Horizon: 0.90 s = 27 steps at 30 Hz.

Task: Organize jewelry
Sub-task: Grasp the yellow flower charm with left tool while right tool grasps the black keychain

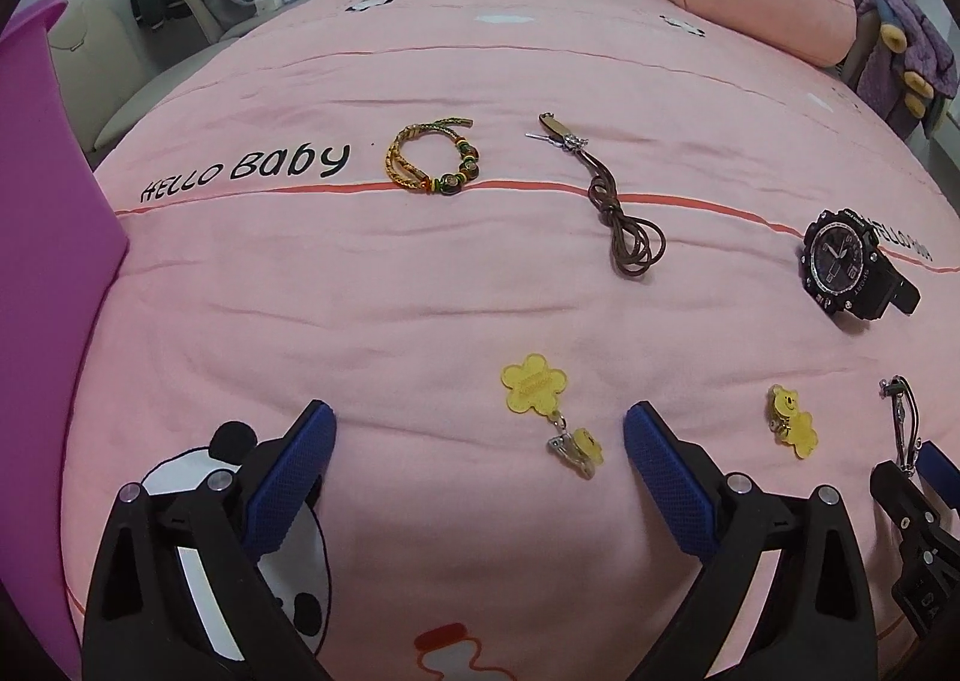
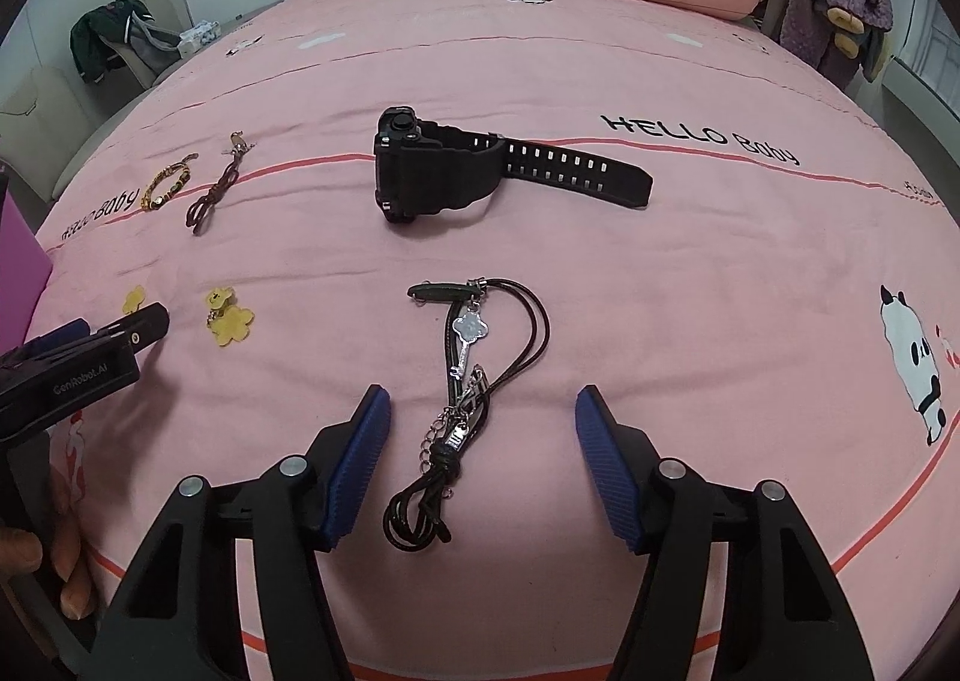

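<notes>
Both hands look set for a first pick-up: nothing is held, and all the jewelry lies loose on the pink bedspread. The left gripper hangs low over the bed with its blue pads spread wide, and a yellow flower clip lies between them, a little ahead of the tips, untouched. The right gripper is also open, somewhat narrower, and straddles a black cord necklace without pressing on it. By my reading, the next move calls for each gripper to sink until the pads meet the cloth, close on its piece, and carry it off, probably to the purple bin at the left edge. The necklace will be the fiddly one: it is a limp tangle of thin cord with a silver key charm, a short chain and a dark bar, so a pinch at the knotted bundle near the pads seems safest, or loops may trail and snag. Further off lie a second yellow clip, a braided bracelet, a brown cord necklace and a chunky black watch resting on its side, strap stretched out to the right.
</notes>
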Tool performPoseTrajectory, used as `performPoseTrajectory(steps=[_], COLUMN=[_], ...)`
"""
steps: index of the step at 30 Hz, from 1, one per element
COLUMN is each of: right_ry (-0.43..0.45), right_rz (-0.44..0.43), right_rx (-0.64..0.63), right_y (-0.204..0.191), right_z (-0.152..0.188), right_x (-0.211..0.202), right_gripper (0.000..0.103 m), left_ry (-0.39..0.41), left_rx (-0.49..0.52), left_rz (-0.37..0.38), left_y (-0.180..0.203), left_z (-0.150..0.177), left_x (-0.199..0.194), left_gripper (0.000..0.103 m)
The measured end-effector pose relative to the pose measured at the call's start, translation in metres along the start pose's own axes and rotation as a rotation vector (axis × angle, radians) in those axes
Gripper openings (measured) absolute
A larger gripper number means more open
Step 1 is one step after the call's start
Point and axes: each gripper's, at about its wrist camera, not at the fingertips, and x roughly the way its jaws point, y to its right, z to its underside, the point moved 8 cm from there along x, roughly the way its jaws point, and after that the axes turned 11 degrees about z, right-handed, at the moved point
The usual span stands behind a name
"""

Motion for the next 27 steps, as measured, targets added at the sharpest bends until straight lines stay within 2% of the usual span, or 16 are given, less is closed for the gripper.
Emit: performPoseTrajectory(steps=[2, 3, 5, 6, 8, 10, 20, 27], right_ry=[0.0, 0.001, 0.004, 0.005, 0.0, -0.007, -0.021, 0.012], right_rz=[0.008, 0.01, 0.008, 0.006, -0.006, -0.015, -0.113, -0.176], right_rx=[-0.016, -0.026, -0.046, -0.051, -0.052, -0.049, -0.007, -0.024], right_y=[-0.003, -0.004, -0.009, -0.01, -0.011, -0.01, -0.01, -0.02], right_z=[0.0, 0.001, 0.002, 0.002, 0.002, 0.002, 0.007, 0.015], right_x=[0.0, 0.0, -0.001, -0.001, -0.002, -0.003, -0.026, -0.071], right_gripper=[0.054, 0.052, 0.041, 0.038, 0.021, 0.01, 0.008, 0.008], left_ry=[0.001, 0.005, 0.009, 0.009, 0.006, -0.001, -0.044, -0.046], left_rx=[0.006, 0.004, 0.003, 0.005, 0.008, 0.008, -0.016, 0.012], left_rz=[0.01, 0.021, 0.034, 0.046, 0.063, 0.09, 0.211, 0.222], left_y=[0.003, 0.006, 0.01, 0.013, 0.018, 0.025, 0.038, 0.045], left_z=[0.001, 0.002, 0.003, 0.003, 0.004, 0.005, 0.024, 0.044], left_x=[-0.002, -0.003, -0.005, -0.006, -0.008, -0.009, -0.037, -0.079], left_gripper=[0.084, 0.078, 0.065, 0.056, 0.04, 0.011, 0.011, 0.011])
